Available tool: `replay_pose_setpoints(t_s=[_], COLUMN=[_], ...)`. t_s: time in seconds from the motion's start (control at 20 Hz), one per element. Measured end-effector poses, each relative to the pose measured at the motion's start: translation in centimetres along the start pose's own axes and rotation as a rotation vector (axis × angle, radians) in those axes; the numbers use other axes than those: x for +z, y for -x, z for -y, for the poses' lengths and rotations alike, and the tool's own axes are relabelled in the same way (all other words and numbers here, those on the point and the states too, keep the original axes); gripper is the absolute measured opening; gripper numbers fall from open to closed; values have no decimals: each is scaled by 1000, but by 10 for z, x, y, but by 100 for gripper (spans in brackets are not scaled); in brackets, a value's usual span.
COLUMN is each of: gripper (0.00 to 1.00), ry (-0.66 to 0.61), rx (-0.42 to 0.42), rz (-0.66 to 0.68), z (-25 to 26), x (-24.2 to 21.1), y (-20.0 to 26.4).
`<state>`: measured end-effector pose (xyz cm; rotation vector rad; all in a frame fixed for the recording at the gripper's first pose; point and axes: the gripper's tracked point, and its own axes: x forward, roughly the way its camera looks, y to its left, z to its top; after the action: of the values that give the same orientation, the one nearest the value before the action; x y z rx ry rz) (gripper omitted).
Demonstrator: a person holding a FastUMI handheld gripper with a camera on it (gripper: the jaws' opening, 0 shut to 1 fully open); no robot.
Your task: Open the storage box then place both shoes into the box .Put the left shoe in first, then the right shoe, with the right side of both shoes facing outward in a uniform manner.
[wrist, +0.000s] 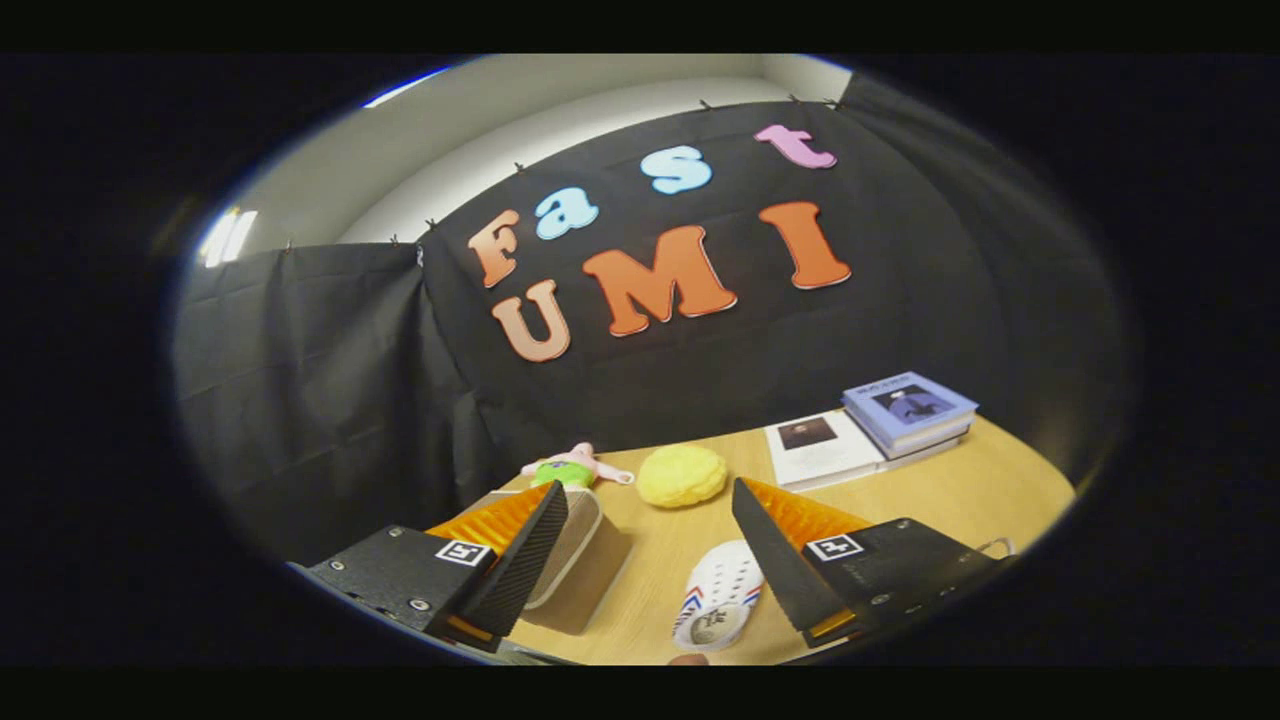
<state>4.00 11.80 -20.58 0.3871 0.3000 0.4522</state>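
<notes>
My gripper [648, 490] hangs above a wooden table [960, 500] with its fingers wide open and nothing between them. A white shoe [722, 595] with red and blue stripes lies on the table below, close against the inner side of the right finger, which hides part of it. The storage box [590, 575], tan with a paler top, stands under and just beyond the left finger, which covers much of it. I cannot tell whether its lid is open.
Beyond the fingers lie a pink and green plush toy [577, 466] and a round yellow sponge [682, 475]. Further right, a white book [820, 450] and a stack of blue books [910, 410] sit by the booth's black cloth wall.
</notes>
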Motion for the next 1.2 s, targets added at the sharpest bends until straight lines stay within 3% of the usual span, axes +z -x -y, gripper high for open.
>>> replay_pose_setpoints(t_s=[0.25, 0.5, 1.2], gripper=[99, 98, 98], ry=[-211, -460, -819], rx=[186, 339, 621], rz=[-130, -242, -443], z=[-31, -61, -103], x=[-70, -111, -152], y=[-36, -58, -73])
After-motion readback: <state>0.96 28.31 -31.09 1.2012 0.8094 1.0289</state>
